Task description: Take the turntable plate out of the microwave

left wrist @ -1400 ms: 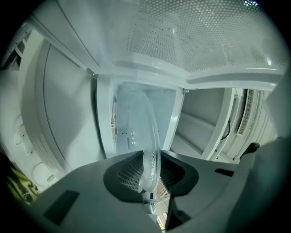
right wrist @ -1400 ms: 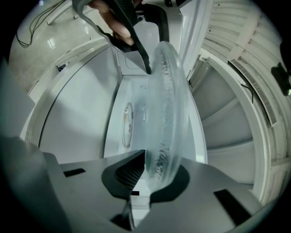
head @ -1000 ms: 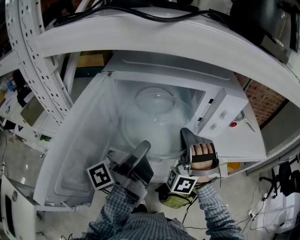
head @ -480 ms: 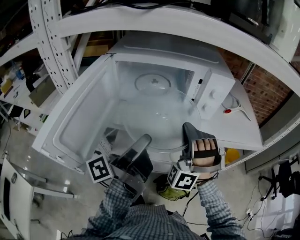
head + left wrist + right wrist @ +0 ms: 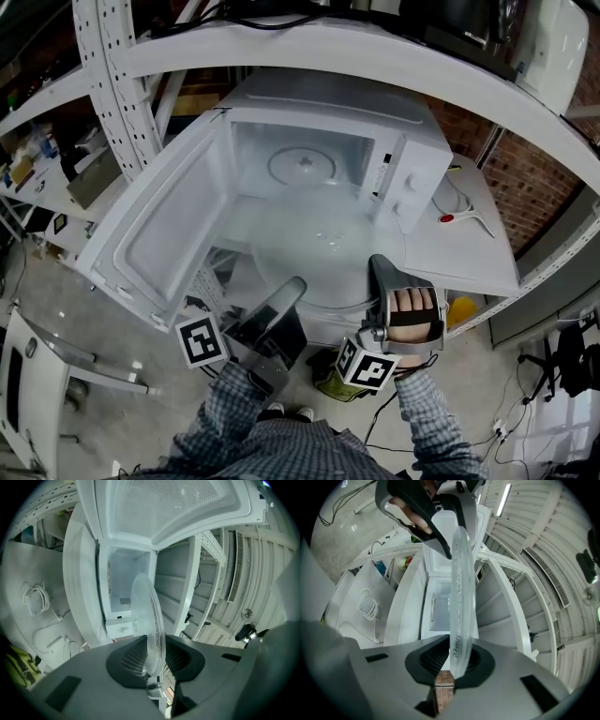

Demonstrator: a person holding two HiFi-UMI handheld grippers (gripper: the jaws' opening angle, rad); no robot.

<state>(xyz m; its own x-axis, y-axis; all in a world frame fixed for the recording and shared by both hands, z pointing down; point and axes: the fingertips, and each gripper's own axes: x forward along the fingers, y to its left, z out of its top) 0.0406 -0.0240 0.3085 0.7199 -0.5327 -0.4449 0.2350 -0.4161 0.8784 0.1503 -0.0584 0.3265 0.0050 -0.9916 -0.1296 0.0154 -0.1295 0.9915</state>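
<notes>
The clear glass turntable plate (image 5: pixel 314 251) hangs roughly level in front of the open microwave (image 5: pixel 417 173), outside its cavity. My left gripper (image 5: pixel 284 298) is shut on the plate's near left rim, and my right gripper (image 5: pixel 378 275) is shut on its near right rim. In the left gripper view the plate (image 5: pixel 149 620) stands edge-on between the pads of the left gripper (image 5: pixel 151 657). The right gripper view shows the plate (image 5: pixel 459 588) clamped in the right gripper (image 5: pixel 456 662), with the left gripper (image 5: pixel 419 510) on the far rim.
The microwave door (image 5: pixel 155 239) swings wide open to the left. A round hub (image 5: pixel 302 166) marks the bare cavity floor. A perforated white shelf post (image 5: pixel 105 84) rises at the left. A white cable and a red-tipped piece (image 5: pixel 448 219) lie on the table at the right.
Both grippers have drawn the plate out of the cavity toward me. The cavity floor with its round hub now shows bare behind the plate.
</notes>
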